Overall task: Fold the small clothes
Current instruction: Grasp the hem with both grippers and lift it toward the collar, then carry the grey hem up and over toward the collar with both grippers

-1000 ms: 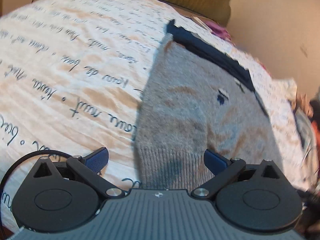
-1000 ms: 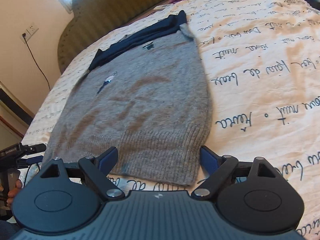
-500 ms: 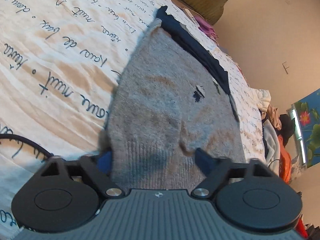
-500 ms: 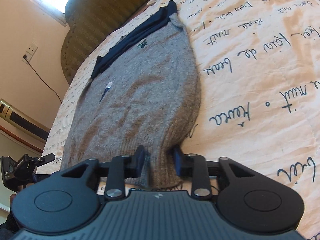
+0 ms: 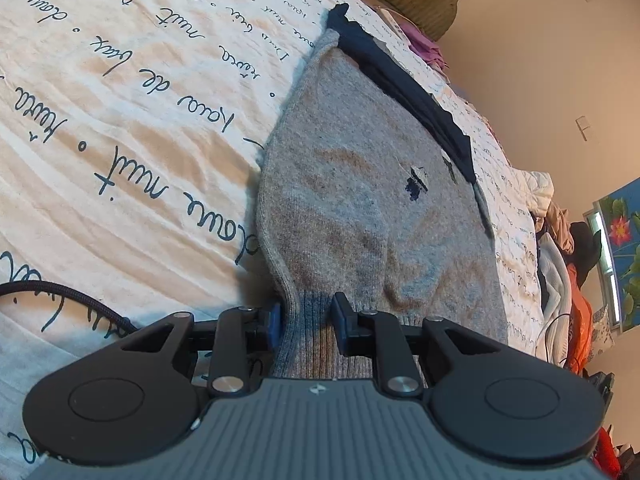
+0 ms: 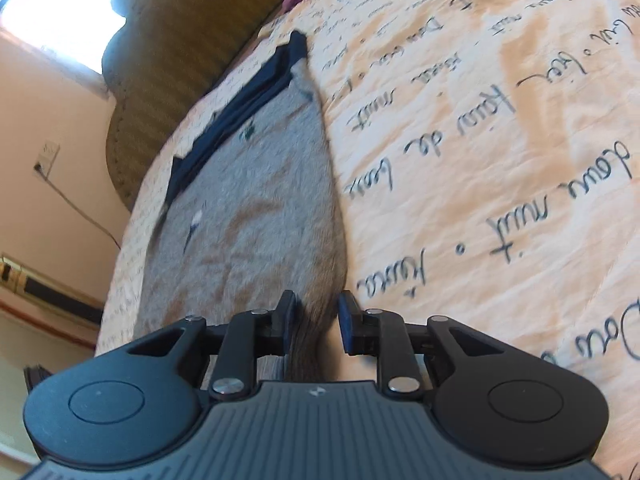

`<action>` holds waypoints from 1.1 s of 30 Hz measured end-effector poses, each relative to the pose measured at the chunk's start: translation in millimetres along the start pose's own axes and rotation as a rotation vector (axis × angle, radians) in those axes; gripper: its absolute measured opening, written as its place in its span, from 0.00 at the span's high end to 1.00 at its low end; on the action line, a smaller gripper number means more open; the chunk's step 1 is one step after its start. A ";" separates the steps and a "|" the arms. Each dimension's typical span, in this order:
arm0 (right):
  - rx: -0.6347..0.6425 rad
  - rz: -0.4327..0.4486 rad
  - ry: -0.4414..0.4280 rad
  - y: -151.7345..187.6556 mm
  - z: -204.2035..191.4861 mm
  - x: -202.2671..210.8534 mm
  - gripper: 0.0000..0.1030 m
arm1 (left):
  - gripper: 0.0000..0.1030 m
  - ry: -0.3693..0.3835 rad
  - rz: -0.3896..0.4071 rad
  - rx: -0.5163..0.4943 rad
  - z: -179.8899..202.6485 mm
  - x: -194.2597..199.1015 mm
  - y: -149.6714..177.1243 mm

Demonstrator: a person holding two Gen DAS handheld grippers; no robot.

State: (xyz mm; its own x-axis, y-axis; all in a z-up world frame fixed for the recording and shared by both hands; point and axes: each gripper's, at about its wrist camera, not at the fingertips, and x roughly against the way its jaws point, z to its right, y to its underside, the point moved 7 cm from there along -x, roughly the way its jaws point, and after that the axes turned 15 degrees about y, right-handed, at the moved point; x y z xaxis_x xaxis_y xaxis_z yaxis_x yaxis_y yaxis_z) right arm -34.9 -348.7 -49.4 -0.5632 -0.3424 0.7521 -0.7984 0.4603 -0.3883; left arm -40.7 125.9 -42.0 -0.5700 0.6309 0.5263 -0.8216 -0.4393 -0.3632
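Sweater point(image 5: 360, 208) on bedspread point(image 5: 120, 120)

Bed point(image 5: 120, 92) with script-print cover, grey sweater point(image 5: 360, 208) flat on it

Cream quilted cover carried dark handwritten lettering all over (wrinkled, orange-tinted patches). Grey knit sweater point(image 6: 256, 216) lay spread on it, ribbed hem nearest the cameras, a dark navy garment point(image 5: 404, 84) at its far end. A pink cloth point(image 5: 426, 46) sat near the headboard point(image 6: 168, 80); piled clothes point(image 5: 560, 248) lay at the bed's far edge.
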 end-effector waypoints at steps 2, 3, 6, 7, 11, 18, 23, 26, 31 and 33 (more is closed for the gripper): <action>-0.038 0.014 -0.016 -9.3 5.7 -5.7 0.75 | 0.70 0.003 -0.003 0.002 -0.6 -0.7 -0.7; -0.057 0.012 -0.032 -13.7 7.9 -10.6 0.73 | 0.70 0.003 -0.004 0.002 -0.8 -0.9 -1.3; -0.145 -0.022 -0.107 -25.5 13.6 -30.0 0.72 | 0.70 0.003 -0.008 -0.002 -0.6 -2.2 -2.2; -0.175 -0.035 -0.142 -28.1 14.4 -35.3 0.72 | 0.70 0.003 -0.009 -0.004 -0.8 -2.1 -2.0; -0.193 -0.138 -0.291 -19.3 2.5 -48.1 0.72 | 0.67 0.014 -0.005 0.009 -2.6 -0.8 -0.9; -0.149 -0.249 -0.404 15.2 5.6 -30.2 0.73 | 0.62 0.031 -0.018 0.014 -2.5 -3.4 -3.9; -0.148 -0.216 -0.303 12.9 13.4 -30.6 0.95 | 0.71 -0.001 -0.032 -0.029 4.0 -7.6 -5.1; -0.031 -0.187 -0.259 14.1 1.6 -23.0 0.96 | 0.96 -0.061 -0.062 -0.106 8.7 -8.6 -3.3; 0.080 -0.099 -0.200 -14.1 0.2 15.9 0.96 | 0.97 -0.024 -0.076 -0.148 23.3 1.1 -6.9; 0.111 -0.097 -0.144 -22.4 13.8 24.7 0.96 | 0.97 -0.053 -0.107 -0.162 16.3 -2.4 -3.2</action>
State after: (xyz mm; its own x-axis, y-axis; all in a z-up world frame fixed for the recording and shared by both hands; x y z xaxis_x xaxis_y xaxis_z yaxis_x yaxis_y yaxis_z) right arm -33.9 -378.7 -29.4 -0.5008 -0.4982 0.7078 -0.8645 0.3289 -0.3801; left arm -36.7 115.4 -29.5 -0.4821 0.6320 0.6068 -0.8696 -0.2603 -0.4197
